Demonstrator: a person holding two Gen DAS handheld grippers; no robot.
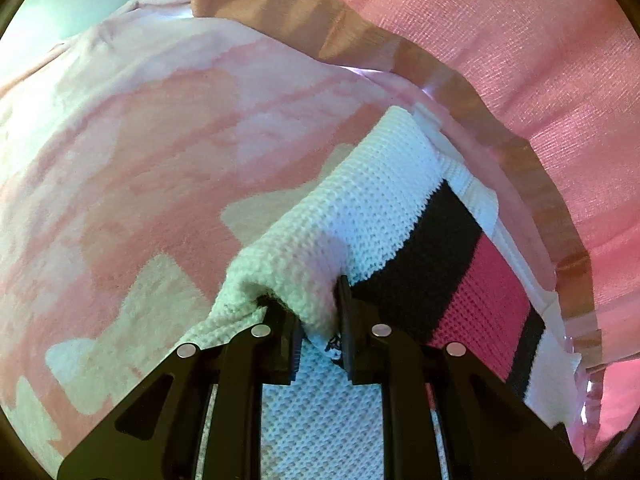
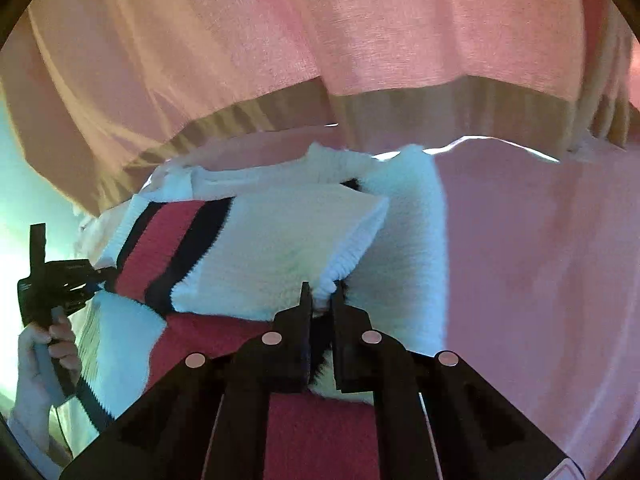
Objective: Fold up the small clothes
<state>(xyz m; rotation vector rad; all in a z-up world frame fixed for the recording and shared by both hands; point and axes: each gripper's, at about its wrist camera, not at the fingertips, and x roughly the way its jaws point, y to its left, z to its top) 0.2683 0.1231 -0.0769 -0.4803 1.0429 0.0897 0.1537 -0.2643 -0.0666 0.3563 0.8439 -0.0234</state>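
The knitted sweater (image 2: 256,248), white with a pink band edged in black, is spread on a bed covered by a pink-and-white patterned blanket (image 1: 132,152), close under the hem of a pink curtain (image 2: 360,40) at the far side. Its long axis is seen to run left to right in the right wrist view, the striped body lying to the left and a white sleeve with a ribbed cuff (image 2: 352,256) folded across it towards the right.

The cuff's corner is pinched by the right gripper (image 2: 320,300), whose jaws are drawn almost together on the knit, which lies directly ahead of and under them. A bunched fold of the white knit is clamped by the left gripper (image 1: 316,312), its jaws narrowly parted by the thickness of the fabric; that gripper is seen at the sweater's left edge in the right wrist view, held by a hand (image 2: 44,356).

Both ends are thus held, one per side. The coming move is judged to turn on the right-held sleeve being carried leftward across the body, towards the left gripper, which anchors the opposite edge.
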